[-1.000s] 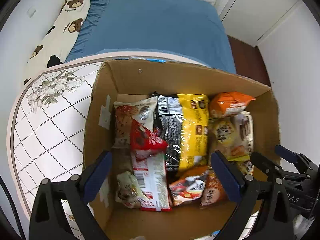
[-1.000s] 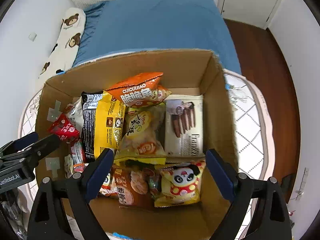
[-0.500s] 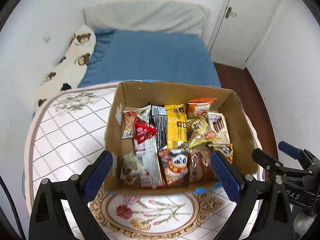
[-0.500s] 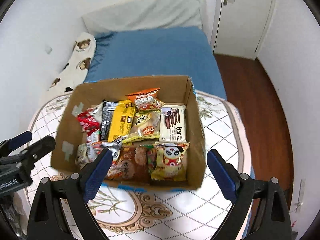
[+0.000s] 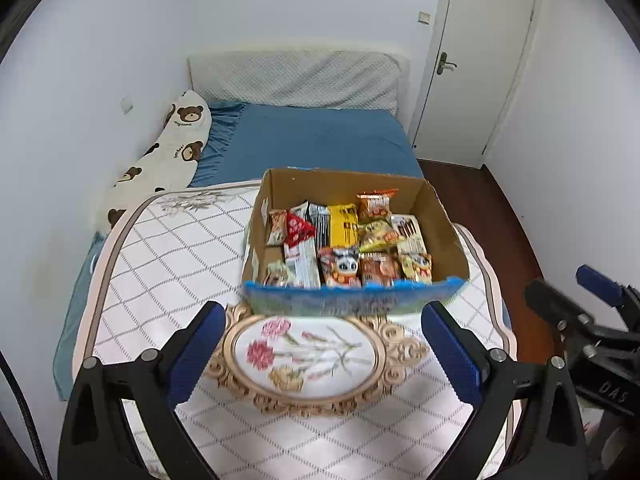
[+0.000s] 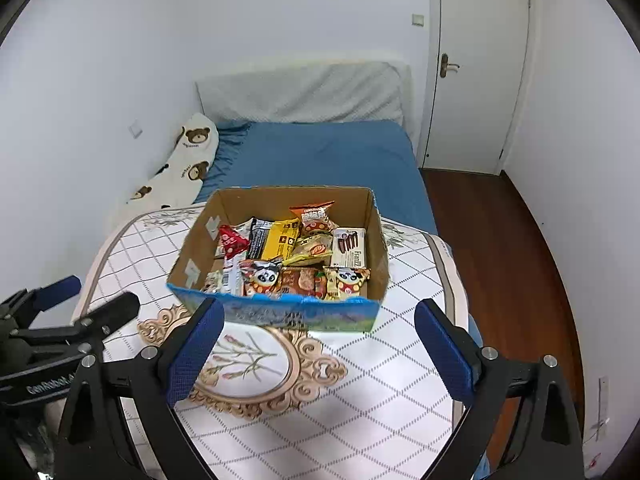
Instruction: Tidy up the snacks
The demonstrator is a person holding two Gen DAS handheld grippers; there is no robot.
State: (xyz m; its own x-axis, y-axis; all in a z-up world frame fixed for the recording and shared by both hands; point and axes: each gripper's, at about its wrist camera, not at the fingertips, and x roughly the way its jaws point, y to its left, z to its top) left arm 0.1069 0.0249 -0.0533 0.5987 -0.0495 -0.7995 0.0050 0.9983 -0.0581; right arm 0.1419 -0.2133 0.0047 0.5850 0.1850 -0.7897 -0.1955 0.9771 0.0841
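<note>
Where the cardboard box [image 5: 436,216] sits on the far half of the round worktop [image 5: 168,264], its open top shows snack packets packed side by side: a yellow packet [image 6: 282,236] beside a black one [image 6: 259,233], an orange bag [image 6: 316,214] at the back, a white wafer box [image 6: 351,247] along the right wall, a red packet [image 6: 232,240] toward the left, and two panda-printed packs [image 6: 348,279] near the front. Blue printed cardboard forms the box's near outer wall. Nearer the cameras, the worktop's white cloth shows a gold-framed flower medallion [image 5: 304,356]. Both tongs hang above the near edge, well apart from the box: the left tongs [image 5: 326,350] are spread wide with nothing between their blue pads [image 5: 196,354], and the right tongs [image 6: 316,348] are likewise spread and empty. Behind the worktop lies a bed with a blue sheet [image 5: 316,136], a bear-print pillow [image 5: 176,148] along the wall and a white door [image 6: 476,64] at right.
</note>
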